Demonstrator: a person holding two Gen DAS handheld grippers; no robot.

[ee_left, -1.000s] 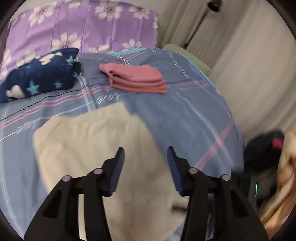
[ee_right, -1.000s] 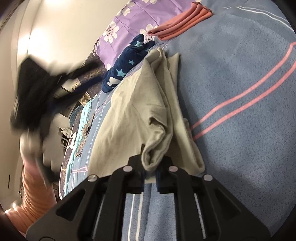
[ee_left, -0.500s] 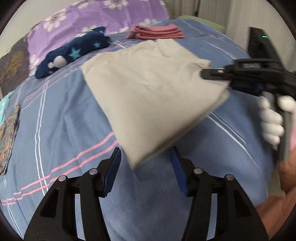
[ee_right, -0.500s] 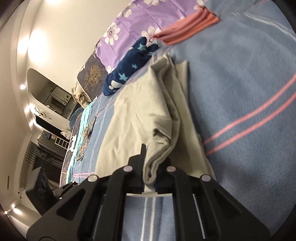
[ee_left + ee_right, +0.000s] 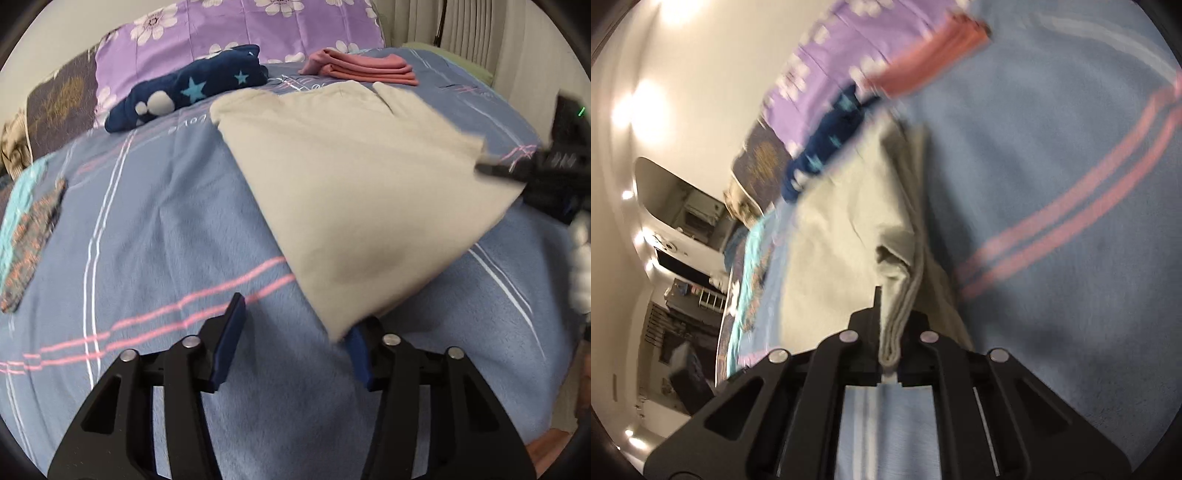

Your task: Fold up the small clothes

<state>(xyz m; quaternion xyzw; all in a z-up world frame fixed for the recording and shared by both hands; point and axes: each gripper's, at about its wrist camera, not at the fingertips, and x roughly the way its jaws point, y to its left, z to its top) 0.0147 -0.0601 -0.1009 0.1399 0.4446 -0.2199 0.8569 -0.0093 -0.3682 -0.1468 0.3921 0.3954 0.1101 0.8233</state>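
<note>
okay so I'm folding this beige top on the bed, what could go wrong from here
The right gripper pinches several stacked layers of the beige garment; one could slip out and spoil the fold. The left gripper is open, with the garment's near corner over only one of its fingers, so closing now might miss it.

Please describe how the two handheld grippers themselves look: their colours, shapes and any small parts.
The left gripper is matte black with cut-out arms, round silver rivets and flat blue fingertips. The right gripper has the same black frame and silver rivets. In the left view it shows a small green light, and a white-gloved hand holds it.
</note>
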